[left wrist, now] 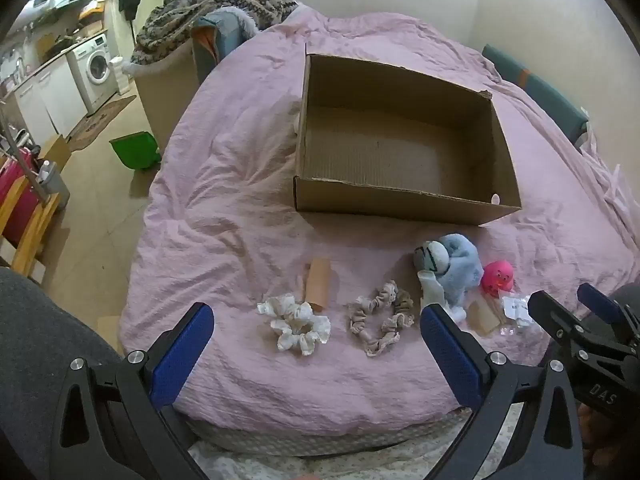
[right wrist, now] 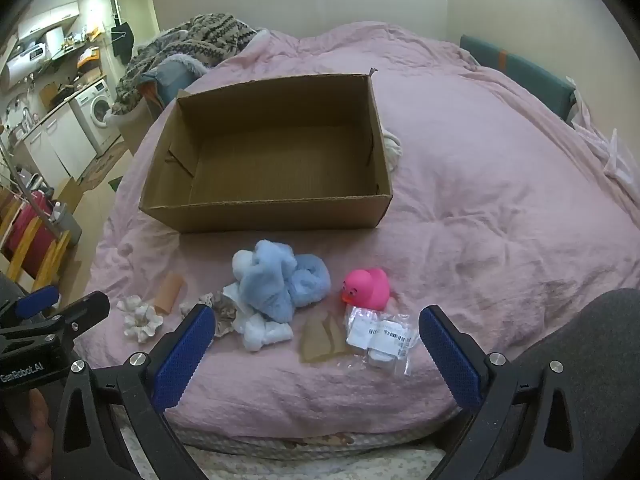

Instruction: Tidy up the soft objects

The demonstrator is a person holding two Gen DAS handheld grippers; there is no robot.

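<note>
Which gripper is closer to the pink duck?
The right gripper. The pink duck sits just ahead between its open fingers, while the left gripper is off to the duck's left, by the scrunchies.

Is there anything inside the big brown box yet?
No, it is empty. Both views look down into the open cardboard box and show only its bare corrugated floor; the soft things lie on the pink bedspread in front of it.

Washing machine point(left wrist: 97, 67) stands under the kitchen counter point(left wrist: 48, 60); green bin point(left wrist: 136, 150) sits on the floor; patterned blanket point(left wrist: 212, 8) lies heaped beside the bed point(left wrist: 240, 120).
</note>
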